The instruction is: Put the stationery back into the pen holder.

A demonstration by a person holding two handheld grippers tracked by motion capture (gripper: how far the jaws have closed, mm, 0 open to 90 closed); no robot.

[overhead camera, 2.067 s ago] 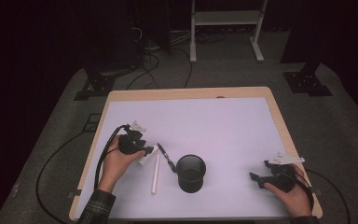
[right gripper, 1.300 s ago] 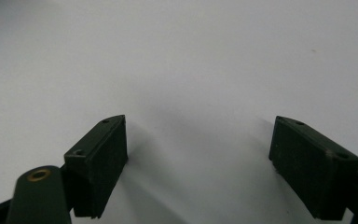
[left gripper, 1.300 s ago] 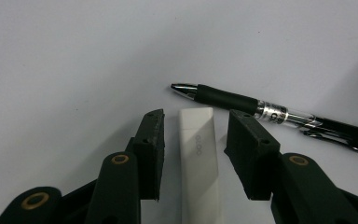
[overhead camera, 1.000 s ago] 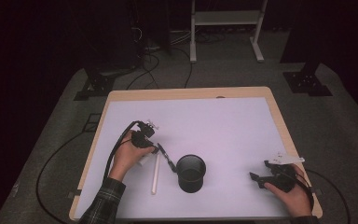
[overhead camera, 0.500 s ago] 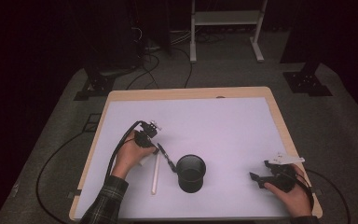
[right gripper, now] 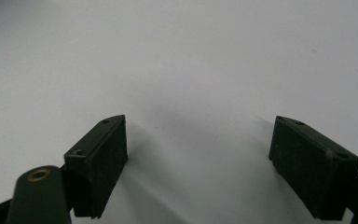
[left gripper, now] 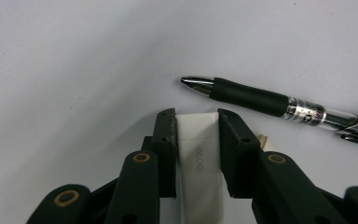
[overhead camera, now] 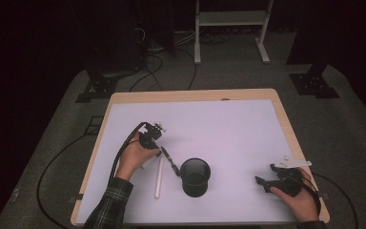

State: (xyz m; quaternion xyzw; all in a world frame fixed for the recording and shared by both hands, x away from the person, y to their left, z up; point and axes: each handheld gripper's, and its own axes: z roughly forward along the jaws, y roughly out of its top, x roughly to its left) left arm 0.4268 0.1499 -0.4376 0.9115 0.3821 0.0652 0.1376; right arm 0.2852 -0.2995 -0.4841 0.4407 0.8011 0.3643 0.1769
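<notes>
**White stick pinched near a loose pen**

Low centre of the left gripper view, the left gripper [left gripper: 196, 122] has its jaws closed on a white stick [left gripper: 199, 161], close to its end. The pen [left gripper: 279, 105] lies at right, nearly touching. Lifting could tilt the stick or nudge the pen. Lower right in the high view, the right gripper [right gripper: 198, 156] rests wide open. The cup [overhead camera: 195, 177] stands at centre.

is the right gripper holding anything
No, in the right gripper view the right gripper stands wide open with only bare white table between its jaws.
</notes>
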